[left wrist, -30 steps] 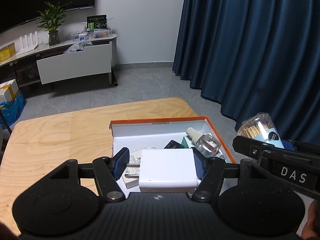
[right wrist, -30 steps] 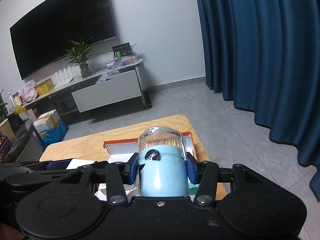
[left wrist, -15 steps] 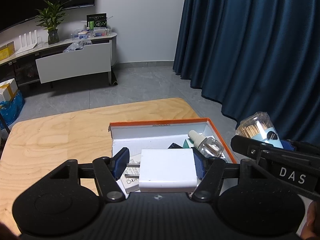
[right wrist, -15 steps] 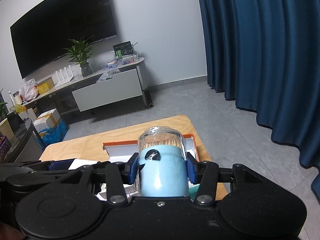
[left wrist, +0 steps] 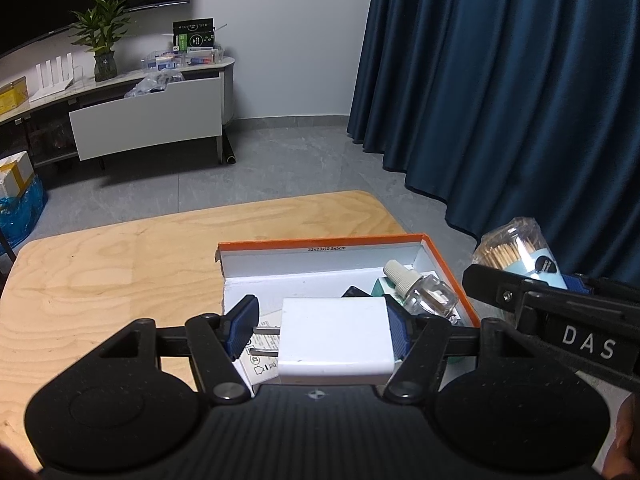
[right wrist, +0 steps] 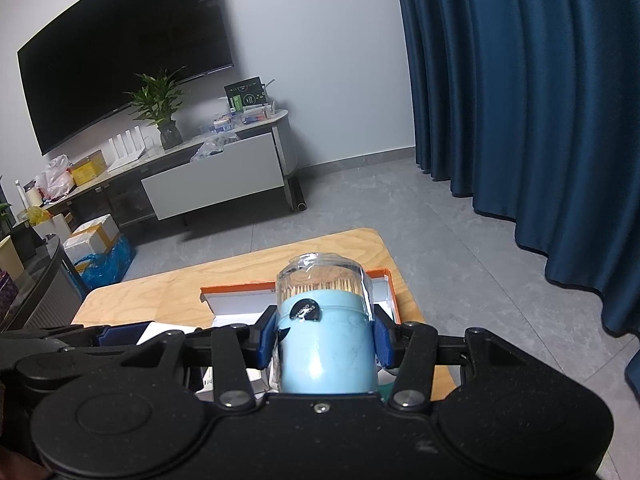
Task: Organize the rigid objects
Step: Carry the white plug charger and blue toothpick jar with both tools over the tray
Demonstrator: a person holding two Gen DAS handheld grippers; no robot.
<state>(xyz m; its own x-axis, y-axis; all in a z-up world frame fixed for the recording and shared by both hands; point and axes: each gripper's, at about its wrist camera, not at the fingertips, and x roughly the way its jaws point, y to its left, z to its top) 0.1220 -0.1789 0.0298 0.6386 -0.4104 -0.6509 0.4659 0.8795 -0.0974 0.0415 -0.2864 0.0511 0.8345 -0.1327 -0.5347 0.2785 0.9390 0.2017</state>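
My left gripper is shut on a white charger plug; the prongs rest against the left pad and the body against the right pad. It hangs over the near end of an orange-rimmed white box on the wooden table. My right gripper is shut on a light blue toothpick jar with a clear lid, above the box's right side. The jar also shows at the right of the left wrist view.
Inside the box lie a clear bottle with a cream cap, a dark item, a teal item and a printed paper. Dark blue curtains hang to the right. A TV cabinet stands across the grey floor.
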